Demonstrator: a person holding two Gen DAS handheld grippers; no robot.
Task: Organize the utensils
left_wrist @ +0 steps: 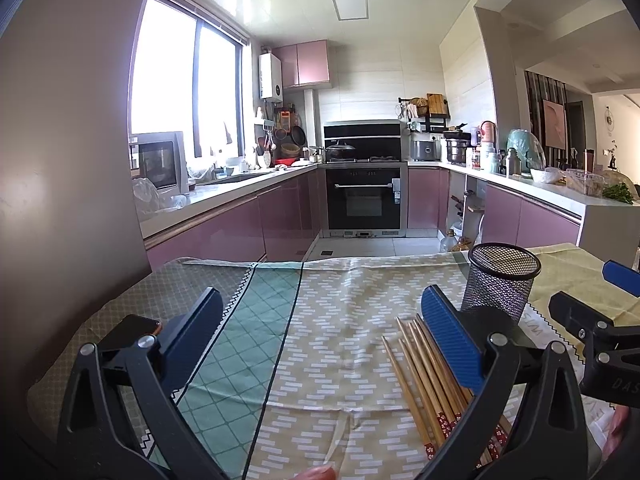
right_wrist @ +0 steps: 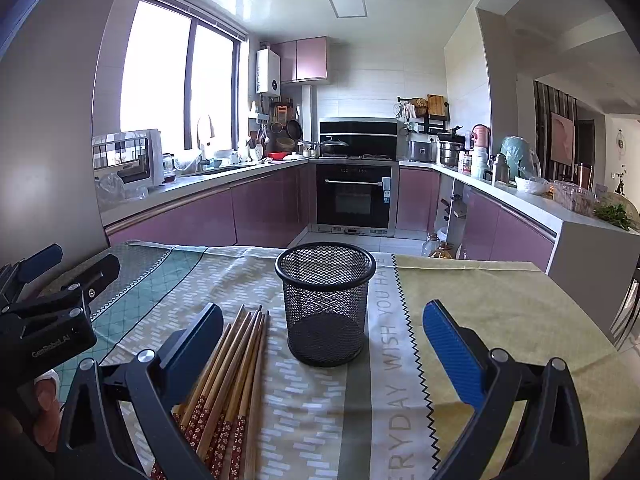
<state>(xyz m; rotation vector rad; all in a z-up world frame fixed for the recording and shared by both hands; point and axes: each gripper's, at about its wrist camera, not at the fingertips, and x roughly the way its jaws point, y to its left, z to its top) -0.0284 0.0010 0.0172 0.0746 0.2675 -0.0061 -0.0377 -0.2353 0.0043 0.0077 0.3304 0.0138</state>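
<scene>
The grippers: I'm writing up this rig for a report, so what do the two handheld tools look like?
Both match. The left gripper and right gripper each have a black plastic frame with triangular cut-outs, silver pivot bolts, and two flat fingers faced with ribbed blue pads. White lettering marks the left gripper's body in the right wrist view. No cables or sleeves are visible.

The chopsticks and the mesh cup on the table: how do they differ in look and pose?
The chopsticks are thin bamboo sticks with red flowered ends; the mesh cup is black wire mesh.
The chopsticks lie flat in a loose bundle; the mesh cup stands upright, mouth open and empty.
The chopsticks lie to the left of the mesh cup in the right wrist view, apart from it.
Both rest on the patterned tablecloth, and neither is held.
</scene>
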